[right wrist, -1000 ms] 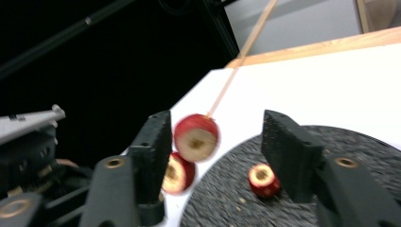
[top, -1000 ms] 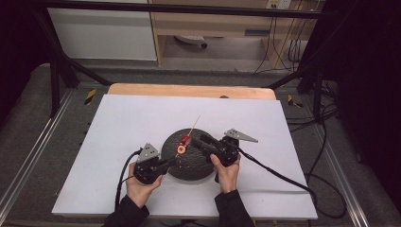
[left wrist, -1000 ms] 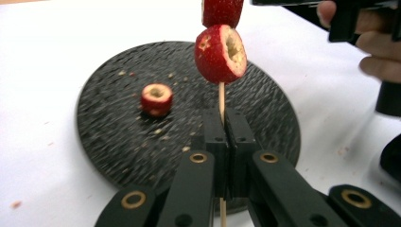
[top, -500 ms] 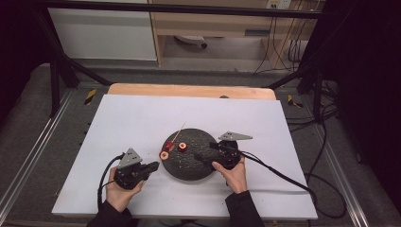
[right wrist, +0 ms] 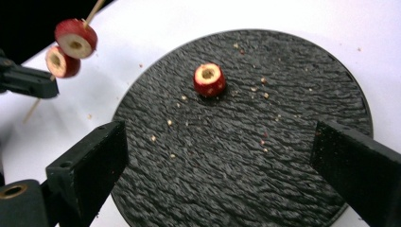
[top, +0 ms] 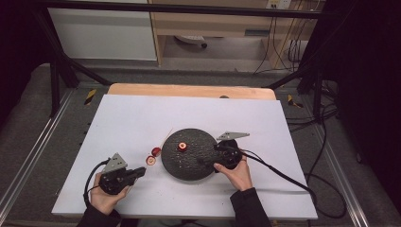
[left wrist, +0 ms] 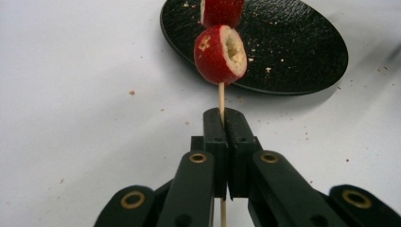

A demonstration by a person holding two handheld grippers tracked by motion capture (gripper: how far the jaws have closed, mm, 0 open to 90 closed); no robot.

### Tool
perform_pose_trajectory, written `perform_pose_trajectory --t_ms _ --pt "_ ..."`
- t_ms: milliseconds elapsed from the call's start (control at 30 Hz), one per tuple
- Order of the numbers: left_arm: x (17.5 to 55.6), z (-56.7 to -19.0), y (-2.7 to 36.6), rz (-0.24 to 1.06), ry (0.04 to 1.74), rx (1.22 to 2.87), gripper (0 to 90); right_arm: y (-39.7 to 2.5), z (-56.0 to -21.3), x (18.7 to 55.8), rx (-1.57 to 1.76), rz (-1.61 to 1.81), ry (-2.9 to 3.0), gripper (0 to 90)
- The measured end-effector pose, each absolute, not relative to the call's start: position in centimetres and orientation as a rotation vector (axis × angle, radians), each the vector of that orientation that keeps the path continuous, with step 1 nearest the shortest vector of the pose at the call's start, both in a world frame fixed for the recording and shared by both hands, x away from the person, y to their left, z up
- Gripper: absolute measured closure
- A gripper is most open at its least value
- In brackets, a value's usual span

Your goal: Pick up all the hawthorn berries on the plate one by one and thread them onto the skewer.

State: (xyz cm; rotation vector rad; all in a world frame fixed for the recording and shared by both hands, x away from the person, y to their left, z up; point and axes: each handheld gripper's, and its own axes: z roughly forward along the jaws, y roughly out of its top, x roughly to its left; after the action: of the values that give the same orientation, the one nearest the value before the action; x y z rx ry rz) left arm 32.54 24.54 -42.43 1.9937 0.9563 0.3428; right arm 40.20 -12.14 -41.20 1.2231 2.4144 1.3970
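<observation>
My right gripper [top: 206,161], jaws spread, faces the fruit [top: 182,146] just beyond on the plate [top: 189,165]; left gripper [top: 141,171] pinches the skewer [left wrist: 221,97] (two pieces threaded), off left.

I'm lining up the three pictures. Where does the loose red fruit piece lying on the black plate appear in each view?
High view: the fruit piece lies on the plate's upper left part.
Left gripper view: I cannot tell it; the two fruit pieces there sit on the skewer.
Right gripper view: upper centre.
Shared landmark: the black plate.
</observation>
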Motion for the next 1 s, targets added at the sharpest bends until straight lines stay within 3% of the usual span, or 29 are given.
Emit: perform_pose_trajectory --t_ms 1000 --pt "32.5 -43.1 26.3 0.350 0.989 1.983 88.4 -5.5 -38.2 45.2 1.119 1.043 2.608 8.6"
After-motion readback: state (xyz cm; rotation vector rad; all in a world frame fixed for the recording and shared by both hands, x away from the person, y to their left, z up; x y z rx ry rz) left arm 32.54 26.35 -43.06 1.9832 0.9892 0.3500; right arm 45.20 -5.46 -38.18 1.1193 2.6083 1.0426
